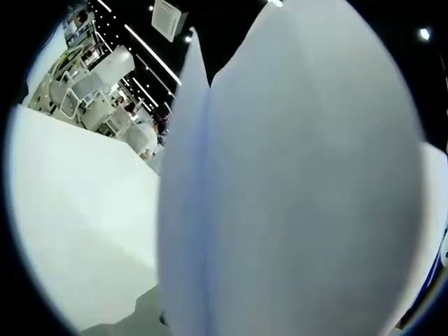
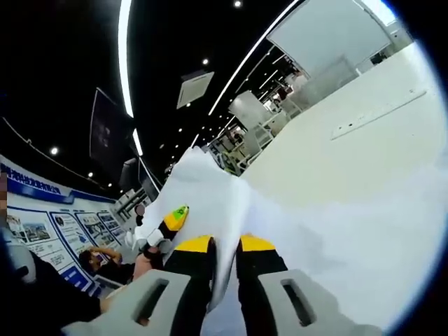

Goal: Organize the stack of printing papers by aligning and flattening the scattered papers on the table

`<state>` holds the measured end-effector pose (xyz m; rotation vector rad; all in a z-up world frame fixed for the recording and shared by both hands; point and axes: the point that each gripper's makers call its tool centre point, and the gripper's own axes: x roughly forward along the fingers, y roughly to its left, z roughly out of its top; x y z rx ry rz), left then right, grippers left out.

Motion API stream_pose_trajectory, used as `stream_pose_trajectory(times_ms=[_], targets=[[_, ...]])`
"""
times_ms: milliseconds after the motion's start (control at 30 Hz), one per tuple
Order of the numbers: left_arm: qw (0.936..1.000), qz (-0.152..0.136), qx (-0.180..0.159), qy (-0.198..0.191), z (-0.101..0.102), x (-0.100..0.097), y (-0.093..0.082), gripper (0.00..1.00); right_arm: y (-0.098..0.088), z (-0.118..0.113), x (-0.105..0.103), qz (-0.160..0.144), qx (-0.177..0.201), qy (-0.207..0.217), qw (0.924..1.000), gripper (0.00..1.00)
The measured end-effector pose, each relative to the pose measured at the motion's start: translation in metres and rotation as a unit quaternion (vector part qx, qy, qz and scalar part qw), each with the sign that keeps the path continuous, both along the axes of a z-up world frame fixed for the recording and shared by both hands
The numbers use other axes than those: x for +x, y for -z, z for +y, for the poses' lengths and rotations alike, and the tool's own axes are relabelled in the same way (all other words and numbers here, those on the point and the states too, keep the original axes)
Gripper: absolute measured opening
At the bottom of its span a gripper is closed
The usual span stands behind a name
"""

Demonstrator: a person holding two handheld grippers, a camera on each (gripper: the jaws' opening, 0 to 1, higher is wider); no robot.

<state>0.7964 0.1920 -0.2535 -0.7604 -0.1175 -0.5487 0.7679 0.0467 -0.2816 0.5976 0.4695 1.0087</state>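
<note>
The papers (image 1: pixel 294 196) are thin, matt white sheets, smooth-faced, with a soft fold line visible in the left gripper view. The tabletop (image 2: pixel 350 140) is a smooth, matt white surface. The right gripper (image 2: pixel 225 253) has black plastic jaws with glossy yellow tips and matt grey moulded plastic bases.
</note>
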Motion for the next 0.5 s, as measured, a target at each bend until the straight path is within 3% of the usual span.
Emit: stream_pose_trajectory(times_ms=[500], targets=[[1.0, 0.001, -0.003, 0.001, -0.0014, -0.0006, -0.0006, 0.06, -0.0011, -0.0041, 0.0034, -0.006, 0.001, 0.008, 1.0, 0.11]])
